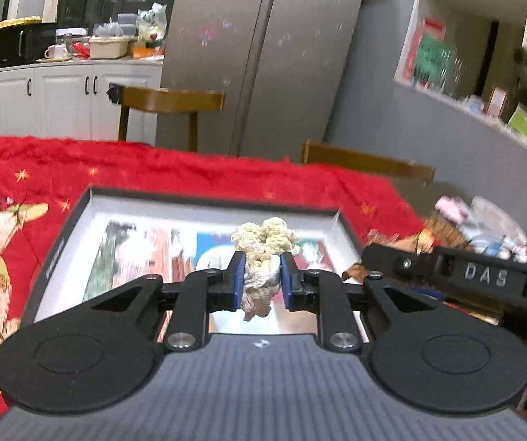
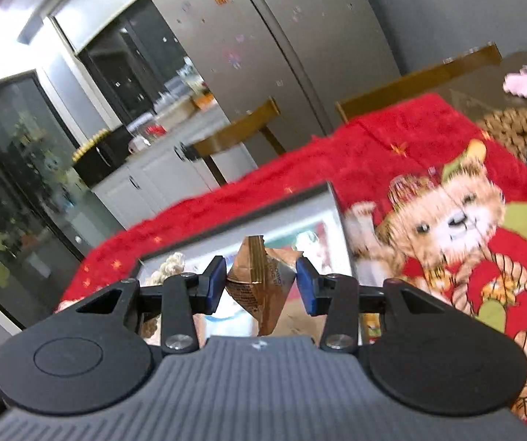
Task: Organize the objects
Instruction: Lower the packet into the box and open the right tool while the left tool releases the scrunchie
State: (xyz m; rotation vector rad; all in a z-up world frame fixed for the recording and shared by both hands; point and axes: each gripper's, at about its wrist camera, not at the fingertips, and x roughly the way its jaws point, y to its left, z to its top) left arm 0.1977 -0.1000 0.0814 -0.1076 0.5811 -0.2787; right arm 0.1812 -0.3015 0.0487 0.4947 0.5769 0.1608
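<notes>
The worktop (image 1: 407,198) wears a fuzzy red blanket (image 1: 190,169) with bears and gold stars. A flat open box (image 1: 61,242) with a black rim sits on it. At 3 o'clock lies a messy pile of wrappers (image 1: 484,228).

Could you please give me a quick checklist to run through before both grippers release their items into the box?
1. Left gripper clamped on the cream knitted bundle: ok.
2. Right gripper gripping the brown foil packet: cannot tell; the pads look slightly apart from it.
3. Knitted bundle above the open box: ok.
4. Packet above the box: ok, near its right wall.
5. Grippers apart from each other: ok, though close.
6. Room on the box floor: ok, only a printed picture shows.
</notes>
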